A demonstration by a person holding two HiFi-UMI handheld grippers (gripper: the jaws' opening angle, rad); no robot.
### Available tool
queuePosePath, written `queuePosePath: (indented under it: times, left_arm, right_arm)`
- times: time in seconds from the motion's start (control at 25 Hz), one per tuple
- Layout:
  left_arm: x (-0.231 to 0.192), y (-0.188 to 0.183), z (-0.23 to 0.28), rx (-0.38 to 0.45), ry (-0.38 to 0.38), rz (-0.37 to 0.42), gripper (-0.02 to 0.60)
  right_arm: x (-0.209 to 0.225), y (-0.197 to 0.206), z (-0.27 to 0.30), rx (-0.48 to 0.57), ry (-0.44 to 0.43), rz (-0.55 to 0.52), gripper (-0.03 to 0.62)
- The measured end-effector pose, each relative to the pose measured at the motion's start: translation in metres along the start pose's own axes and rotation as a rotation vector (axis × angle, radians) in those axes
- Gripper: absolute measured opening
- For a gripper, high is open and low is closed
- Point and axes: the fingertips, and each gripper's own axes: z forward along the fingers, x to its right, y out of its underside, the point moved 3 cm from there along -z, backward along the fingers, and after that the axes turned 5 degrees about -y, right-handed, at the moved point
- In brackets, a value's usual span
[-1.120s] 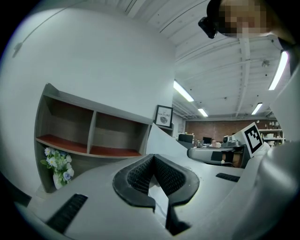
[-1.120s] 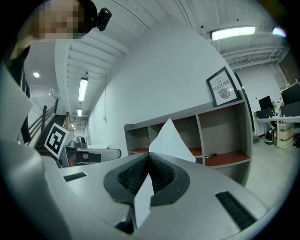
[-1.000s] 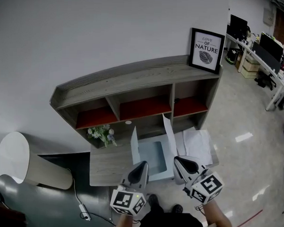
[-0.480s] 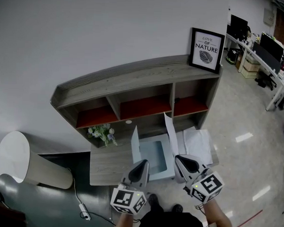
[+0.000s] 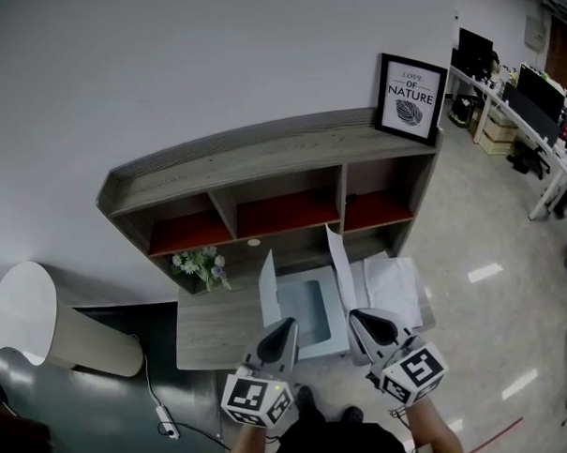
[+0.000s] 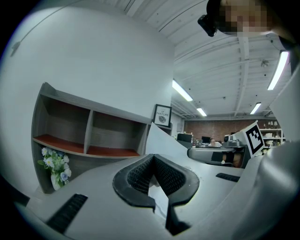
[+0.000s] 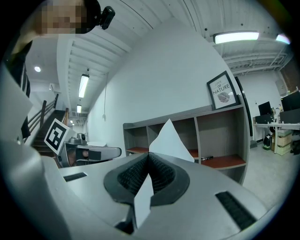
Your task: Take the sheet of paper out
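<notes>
The left gripper (image 5: 280,330) has its jaws pressed together on the left edge of the sheet of paper (image 5: 266,284). In the left gripper view the ribbed pads meet on the white sheet (image 6: 161,139), which rises past them as a stiff flap. The right gripper (image 5: 360,322) is likewise clamped, on the sheet's right edge. In the right gripper view the paper (image 7: 170,138) comes out of the closed pads and stands up to a point. Both grippers point level, side by side but apart, each visible in the other's view.

At far left a white cylinder (image 5: 28,315) stands on the floor, well clear of the desk (image 5: 213,329). A small bunch of flowers (image 5: 203,264) sits at the desk's back left, under the shelf unit (image 5: 267,164), whose cubbies close off the rear. The desk's front edge lies just under the grippers. A stack of white papers (image 5: 395,281) rests just right of the right gripper, and the glossy floor (image 5: 486,305) opens out beyond.

The sheet spans the gap between the grippers, its two edges turned up, with a pale blue rectangle (image 5: 305,314) low between them. Whether that rectangle belongs to the sheet I cannot tell.
</notes>
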Motion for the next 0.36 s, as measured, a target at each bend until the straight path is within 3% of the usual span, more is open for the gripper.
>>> queuePosePath:
  times: [0.36]
  left_arm:
    - [-0.0044, 0.0037, 0.0028, -0.005, -0.001, 0.000, 0.012]
  right_arm:
    - [0.0005, 0.0012, 0.0044, 0.002, -0.002, -0.008, 0.012]
